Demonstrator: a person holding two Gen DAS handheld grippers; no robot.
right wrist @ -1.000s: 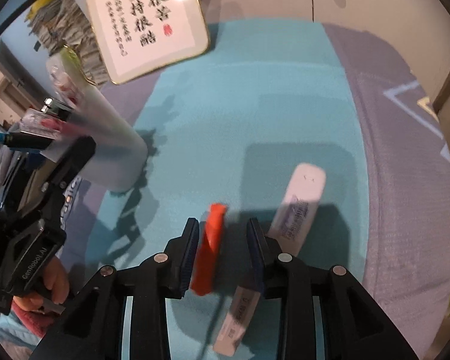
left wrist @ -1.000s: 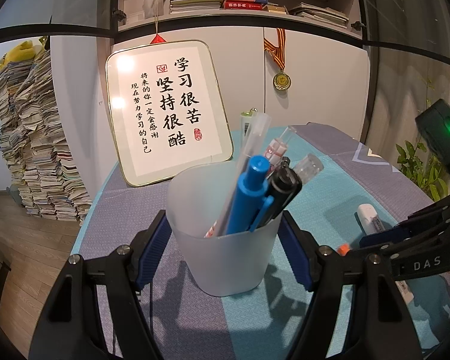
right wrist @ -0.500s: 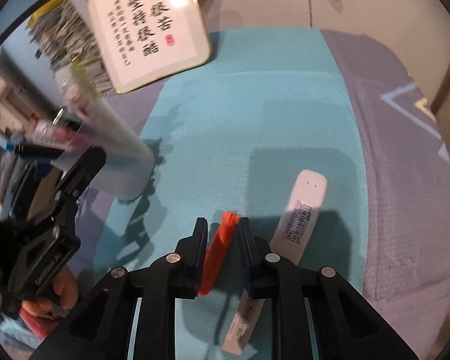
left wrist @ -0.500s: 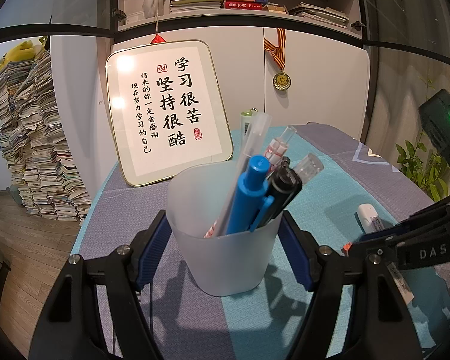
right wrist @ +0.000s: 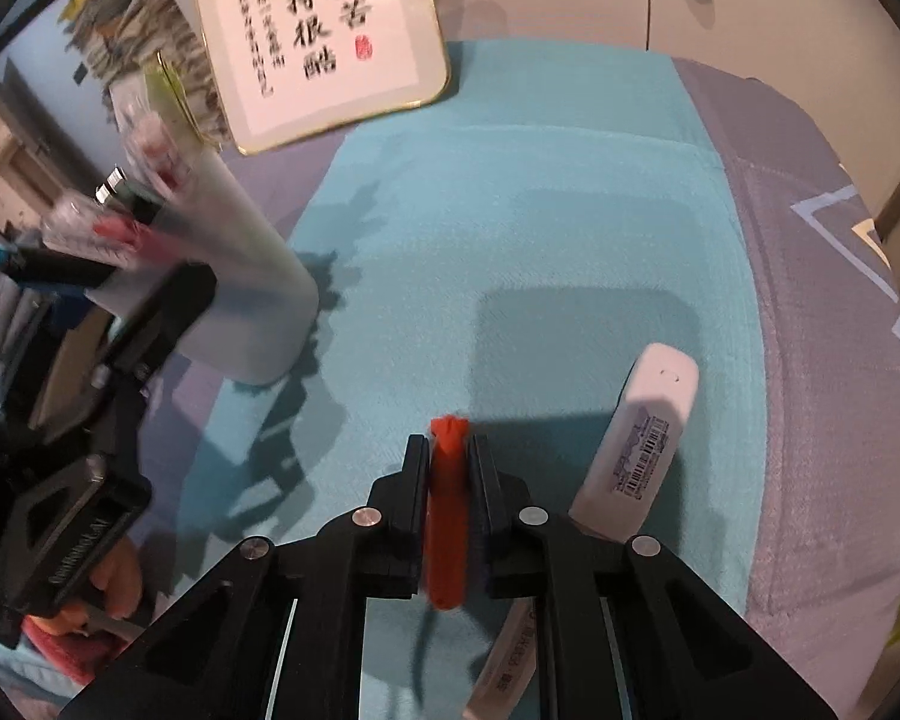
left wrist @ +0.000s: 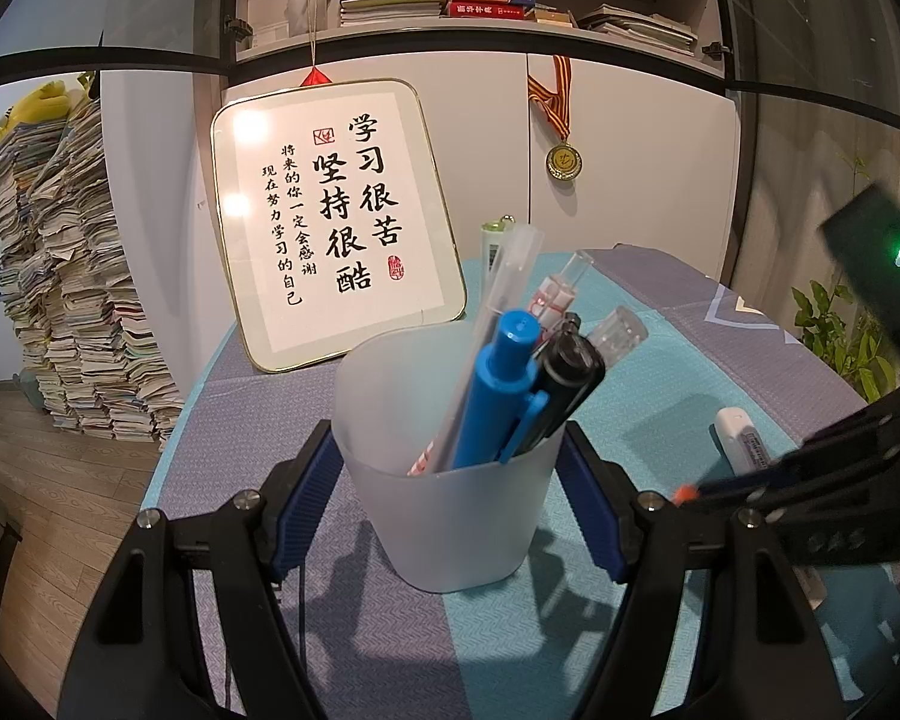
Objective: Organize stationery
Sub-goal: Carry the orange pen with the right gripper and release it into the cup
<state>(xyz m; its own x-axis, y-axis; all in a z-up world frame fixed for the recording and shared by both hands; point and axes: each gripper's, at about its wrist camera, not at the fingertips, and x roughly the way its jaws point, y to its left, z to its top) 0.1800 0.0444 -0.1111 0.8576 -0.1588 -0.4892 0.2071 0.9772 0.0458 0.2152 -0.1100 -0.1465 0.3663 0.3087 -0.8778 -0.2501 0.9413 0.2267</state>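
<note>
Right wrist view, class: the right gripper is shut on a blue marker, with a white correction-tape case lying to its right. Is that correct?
One detail is wrong: the colour. The right wrist view shows the right gripper shut on an orange-red marker, not a blue one. The white correction-tape case does lie to its right on the teal cloth.

Our left gripper (left wrist: 450, 498) and right gripper (right wrist: 447, 474) are black frames with silver screws; blue ribbed pads line the fingers (left wrist: 303, 498).
</note>
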